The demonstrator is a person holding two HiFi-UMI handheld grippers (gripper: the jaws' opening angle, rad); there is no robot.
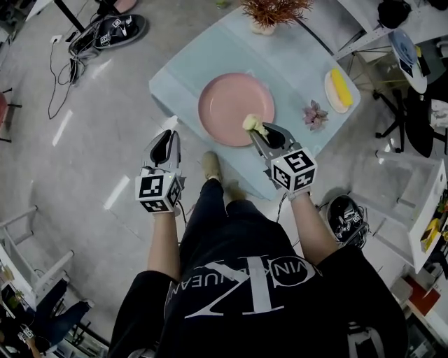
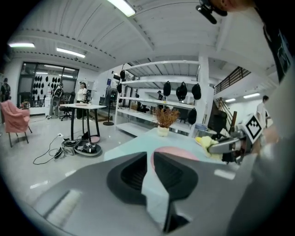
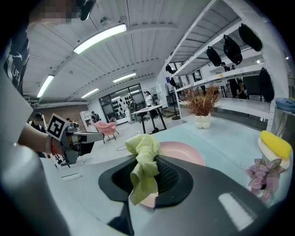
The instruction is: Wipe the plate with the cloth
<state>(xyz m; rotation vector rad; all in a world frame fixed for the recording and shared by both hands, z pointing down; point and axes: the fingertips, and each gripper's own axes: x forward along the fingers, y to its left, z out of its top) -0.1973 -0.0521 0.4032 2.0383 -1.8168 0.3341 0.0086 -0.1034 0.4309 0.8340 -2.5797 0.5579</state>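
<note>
1. At the far left, a tangle of cables (image 1: 105, 31) lies on the grey floor, well apart from the table (image 1: 294, 63).
2. The left gripper (image 1: 166, 134) hangs over the floor, just off the table's near left edge. Its jaws are drawn nearly together with only a thin slit between them, and nothing sits in that slit.
3. The pink plate (image 1: 227, 105) lies flat on the pale blue table, ahead and to the right of the left gripper.
4. The yellow cloth (image 1: 252, 124) is bunched over the plate's near right rim. Whether it touches the plate cannot be told.
5. The right gripper (image 1: 260, 133) pinches the cloth between its jaws. In its own view, a wad of cloth rises above the jaws and a tail hangs below them.
6. Behind the plate stands a dried plant (image 1: 269, 12) in a white pot.
7. To the right lies a pink flower (image 1: 314, 114), and beyond it a small dish with a yellow item (image 1: 341, 87).
</note>
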